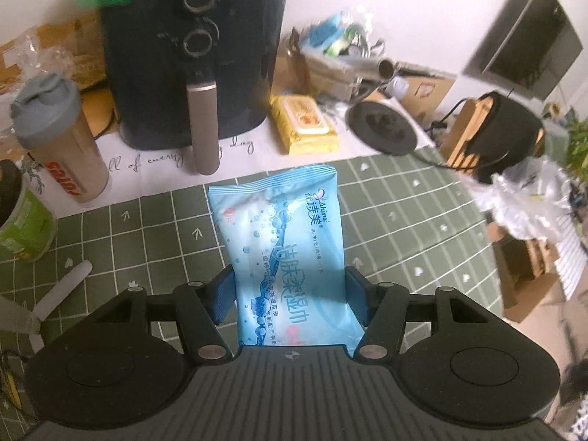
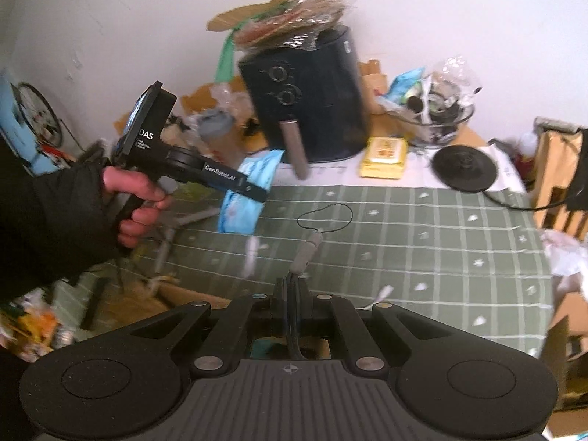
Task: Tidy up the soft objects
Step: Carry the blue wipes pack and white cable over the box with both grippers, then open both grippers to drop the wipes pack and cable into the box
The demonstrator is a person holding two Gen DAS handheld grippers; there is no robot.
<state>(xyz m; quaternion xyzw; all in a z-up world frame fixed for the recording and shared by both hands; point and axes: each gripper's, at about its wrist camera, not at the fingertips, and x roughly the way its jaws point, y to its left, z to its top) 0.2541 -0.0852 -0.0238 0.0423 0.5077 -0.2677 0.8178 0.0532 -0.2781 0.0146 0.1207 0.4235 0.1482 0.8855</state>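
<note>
My left gripper (image 1: 290, 294) is shut on a light blue wet-wipes pack (image 1: 283, 242), held lengthwise between the blue pads above the green checked tablecloth (image 1: 397, 220). The right wrist view shows that left gripper (image 2: 253, 191) held in a hand, with the blue pack (image 2: 242, 205) in it, lifted over the table's left part. My right gripper (image 2: 292, 290) is shut on a thin dark cord whose grey toggle (image 2: 305, 253) and black loop (image 2: 325, 217) stick out ahead over the cloth. A yellow wipes pack (image 1: 305, 125) lies beside the air fryer, also in the right wrist view (image 2: 384, 156).
A black air fryer (image 1: 191, 55) stands at the back, with a grey-lidded shaker bottle (image 1: 58, 136) and green tub (image 1: 22, 220) to its left. A black kettle base (image 2: 463, 165), a glass bowl of clutter (image 2: 437, 110), wooden rack (image 1: 474, 136) and plastic bags (image 1: 529, 198) are right.
</note>
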